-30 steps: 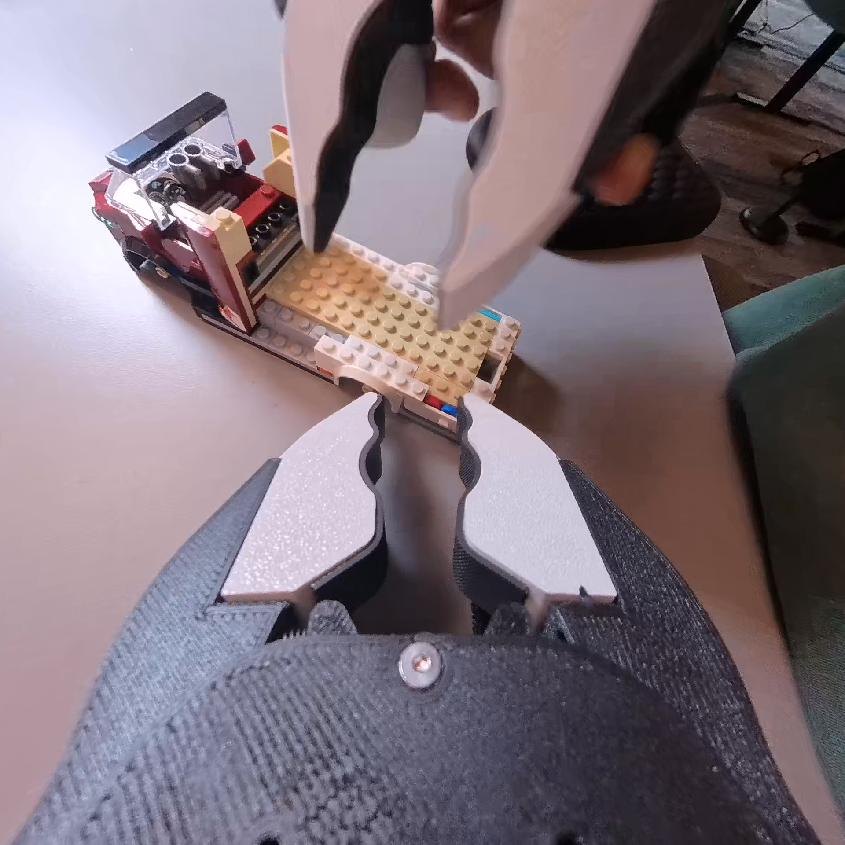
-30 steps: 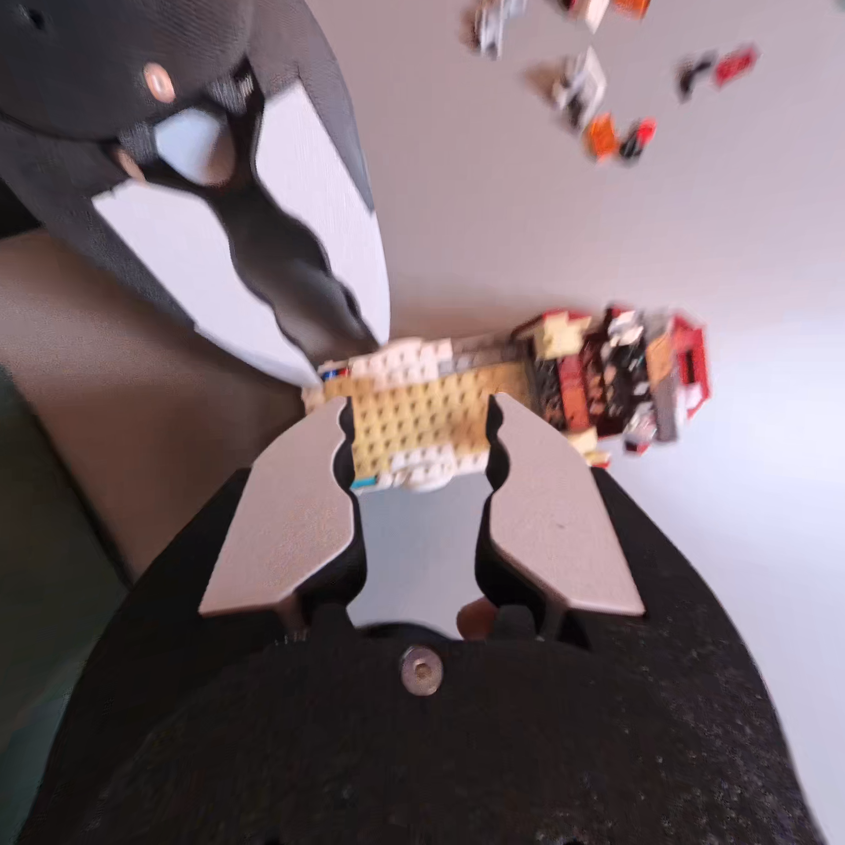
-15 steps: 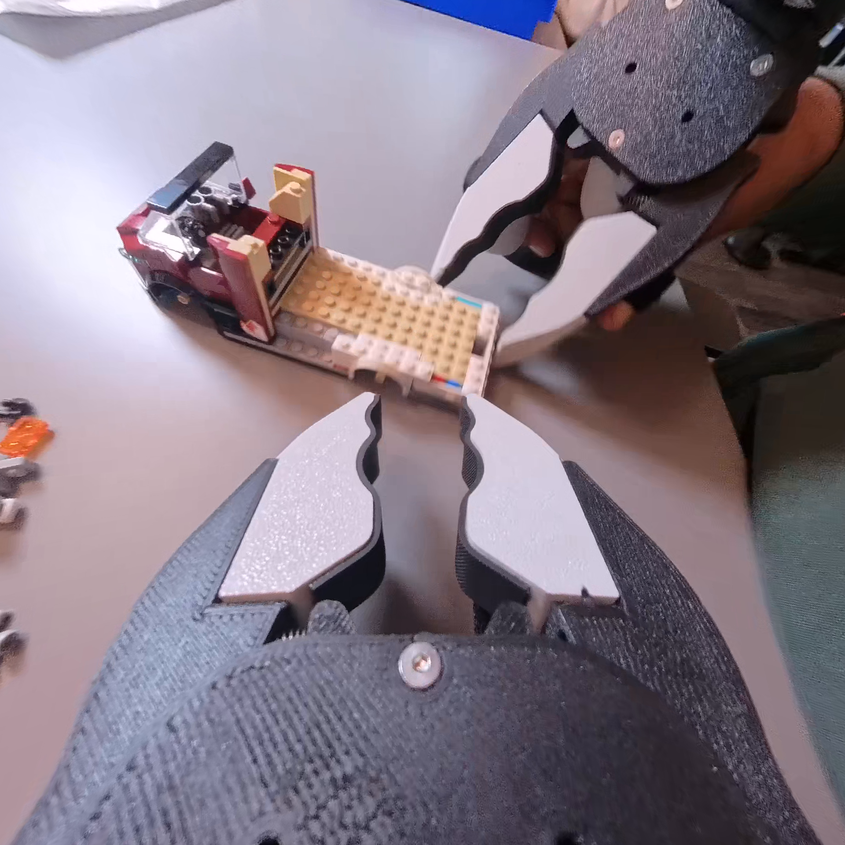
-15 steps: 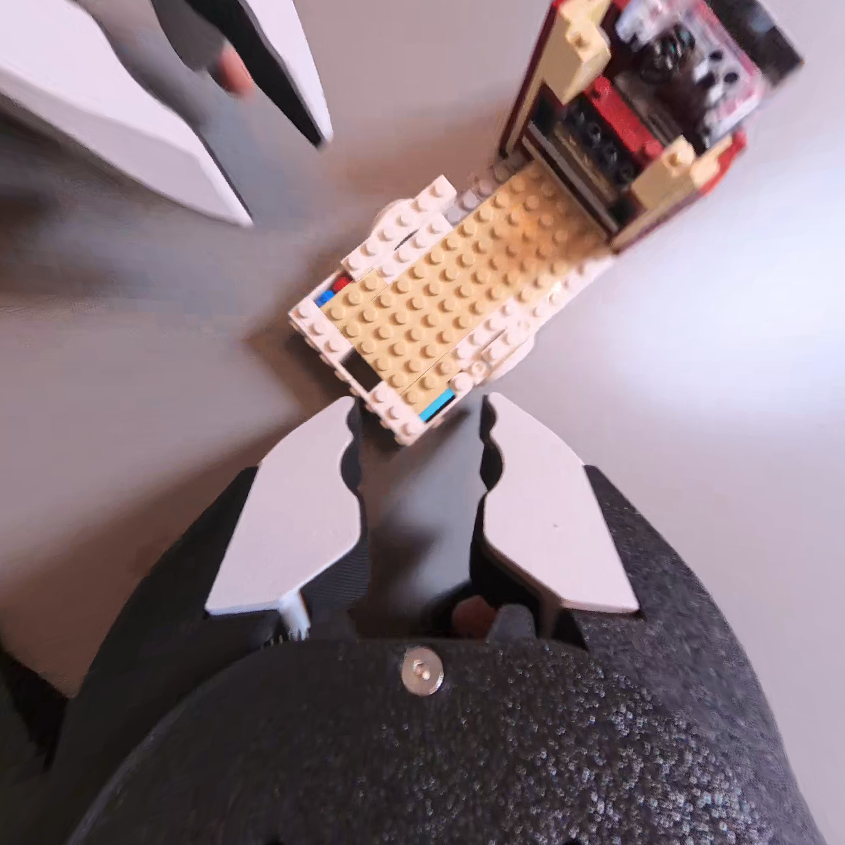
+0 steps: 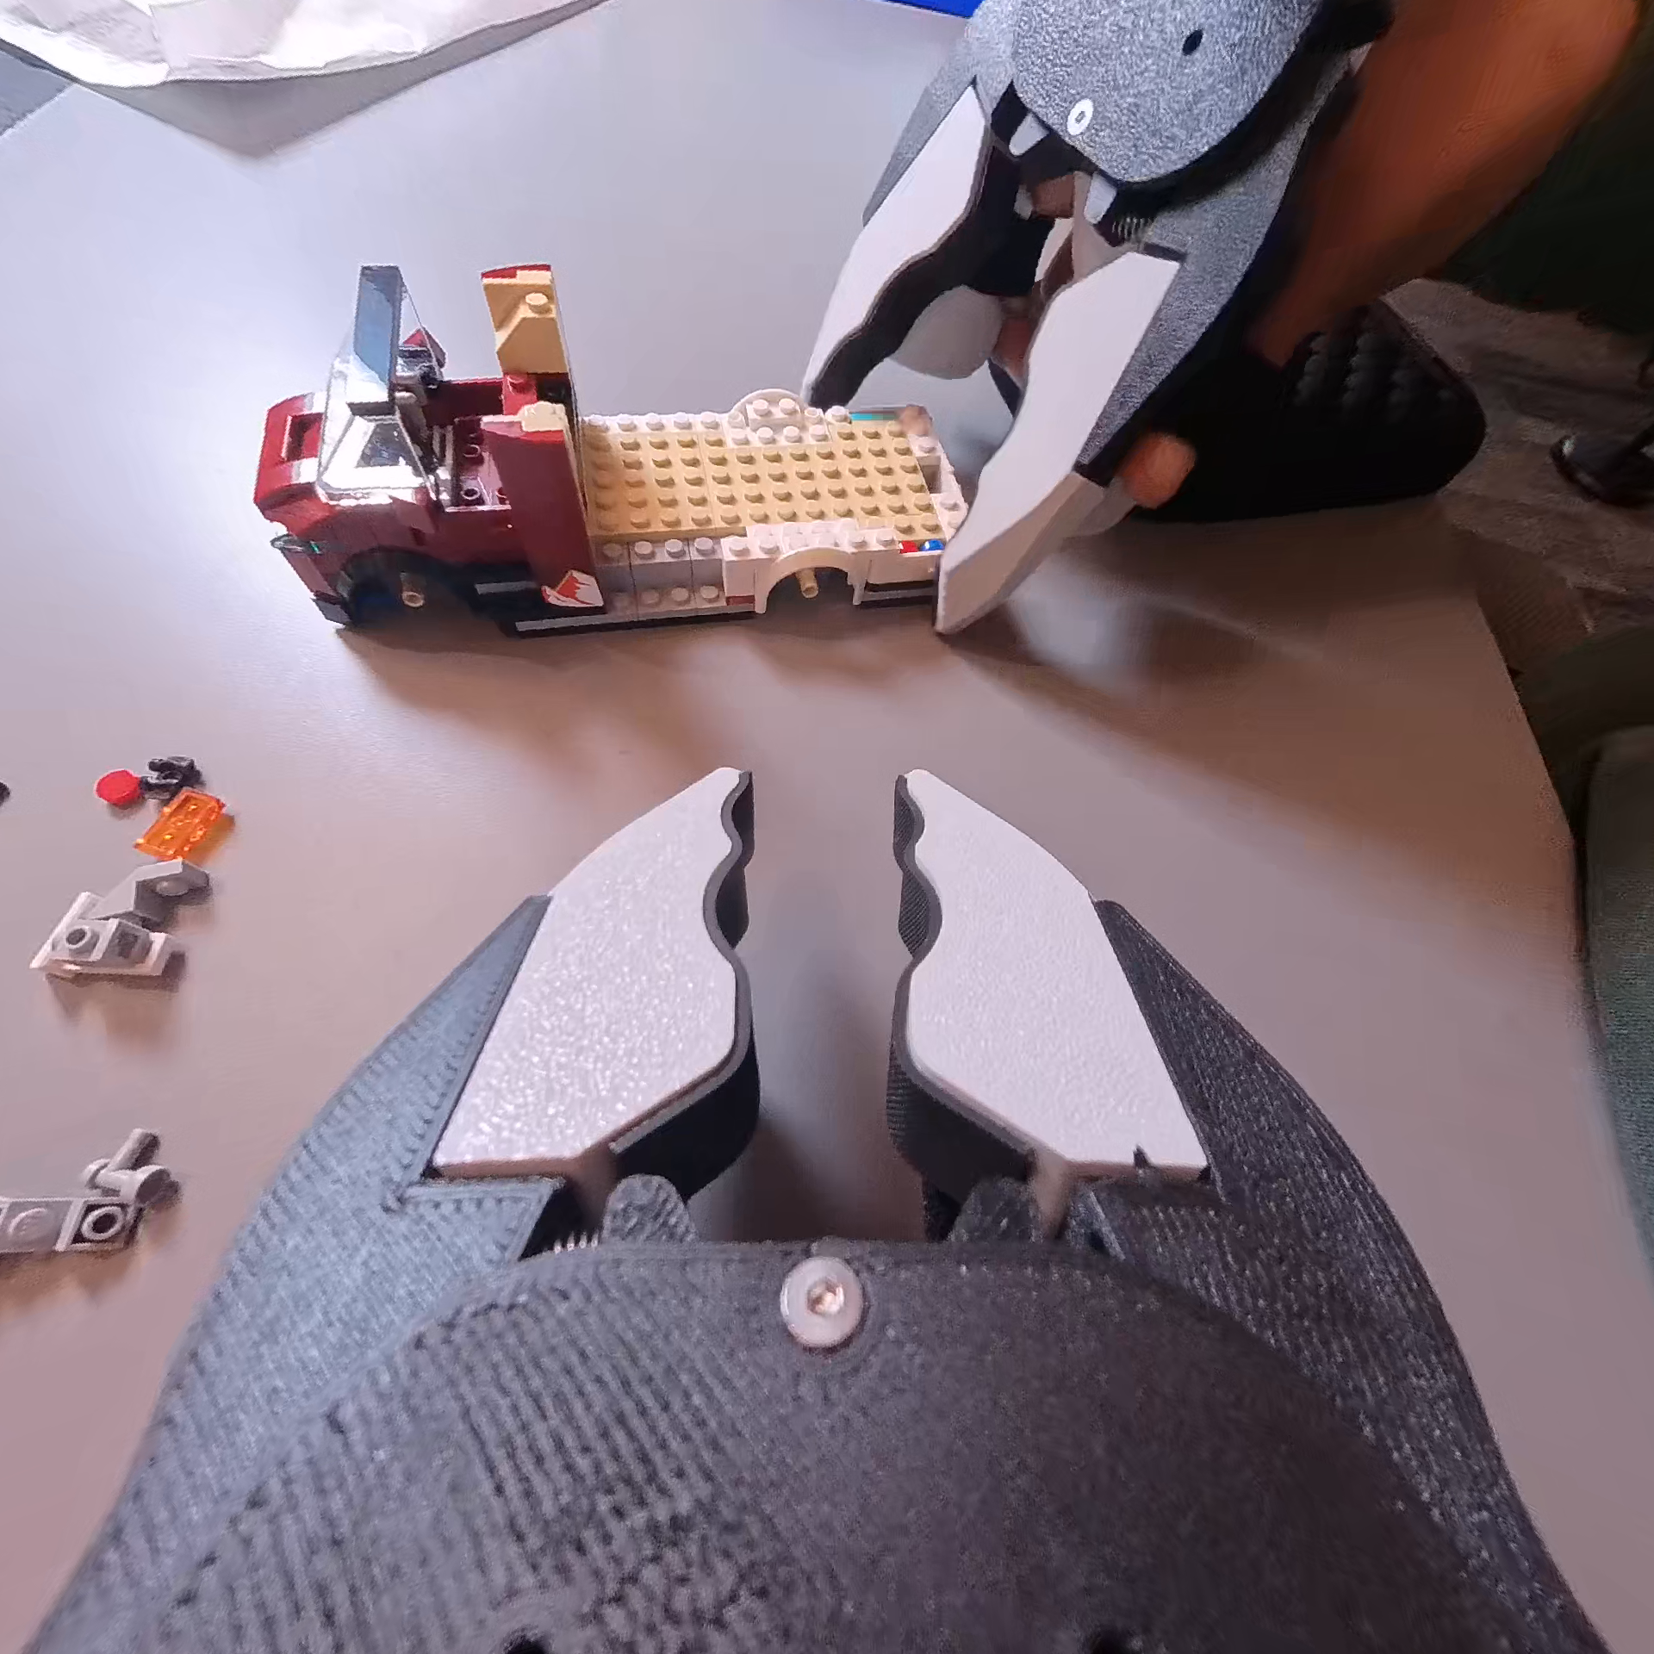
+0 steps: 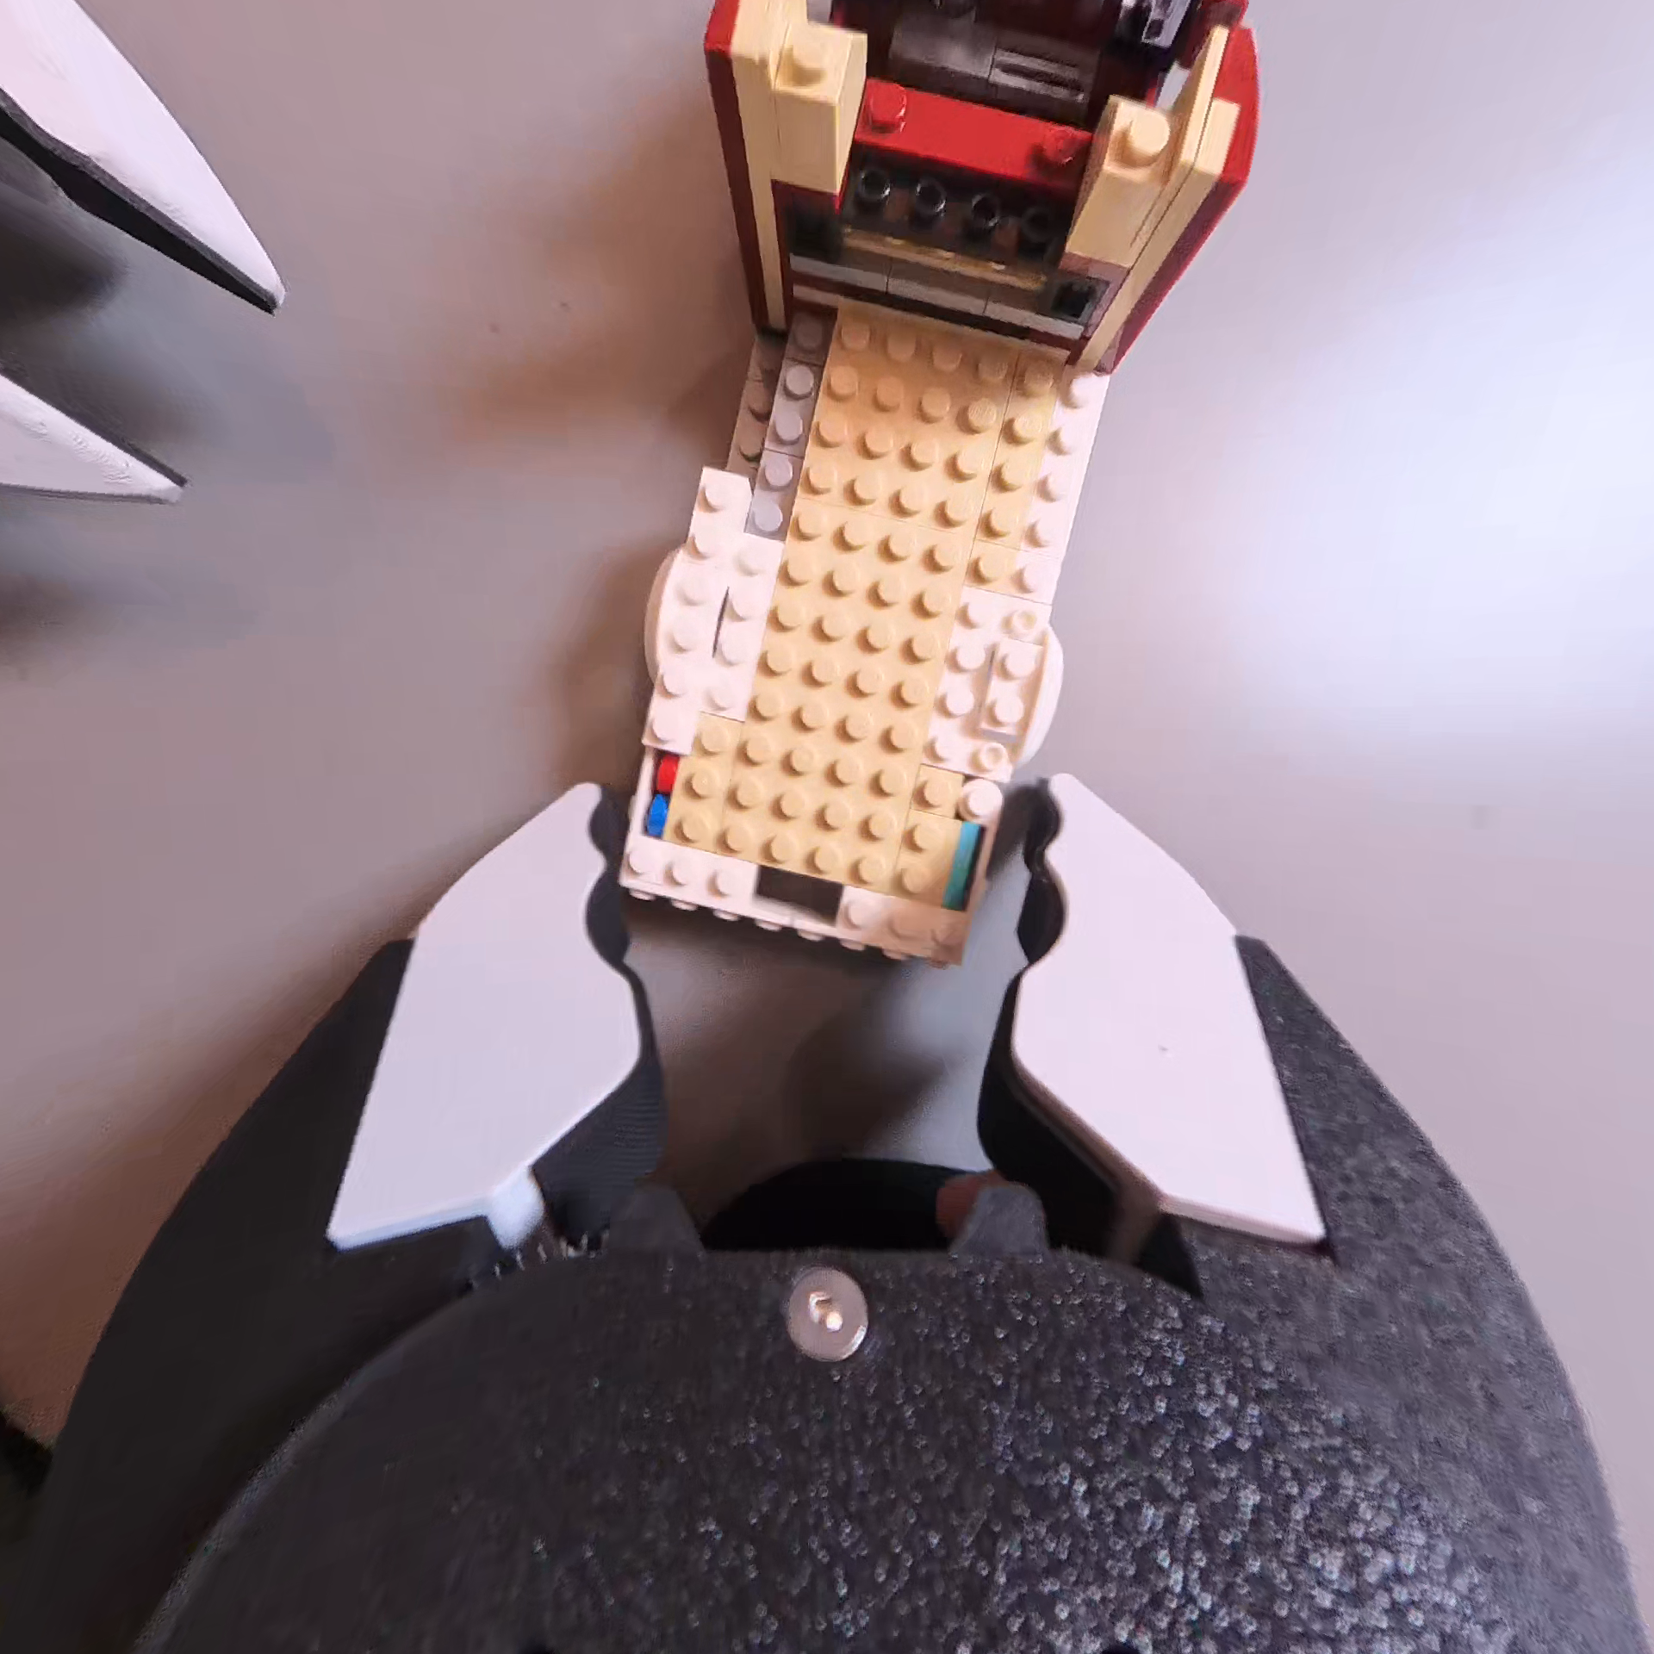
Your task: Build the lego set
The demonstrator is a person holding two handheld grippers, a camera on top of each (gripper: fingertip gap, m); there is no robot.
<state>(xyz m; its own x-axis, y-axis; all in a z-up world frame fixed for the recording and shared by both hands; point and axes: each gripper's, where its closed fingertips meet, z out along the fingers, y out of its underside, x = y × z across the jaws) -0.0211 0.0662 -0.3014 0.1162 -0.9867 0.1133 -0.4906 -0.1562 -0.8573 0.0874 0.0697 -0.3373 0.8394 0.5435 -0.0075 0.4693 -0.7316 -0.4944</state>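
Note:
A part-built lego truck [image 5: 609, 483] stands on the brown table, with a dark red cab, a clear windscreen and a tan studded bed edged in white. In the right wrist view the truck [image 6: 859, 573] points away from me, its rear end nearest. My right gripper [image 6: 819, 788] is open wide, with one finger on each side of the truck's rear corners, and holds nothing. It also shows in the left wrist view [image 5: 877, 510], tips down at the truck's rear. My left gripper [image 5: 823, 788] is open and empty, well short of the truck's side; its tips show in the right wrist view [image 6: 228, 394].
Loose pieces lie at the left: an orange clear plate [image 5: 183, 822], a red round piece [image 5: 116, 786] and grey parts [image 5: 116, 922] [image 5: 80, 1208]. White paper [image 5: 268, 36] lies at the far left. The table edge [image 5: 1521, 716] and a green seat [image 5: 1624, 940] are at the right. The orange clear plate [image 5: 183, 822] lies some 12 cm from my left tips, 20 cm from my right tips.
My right gripper came down from above the truck bed, swung round to the truck's rear and opened wider around it. My left gripper drew back from the truck's side.

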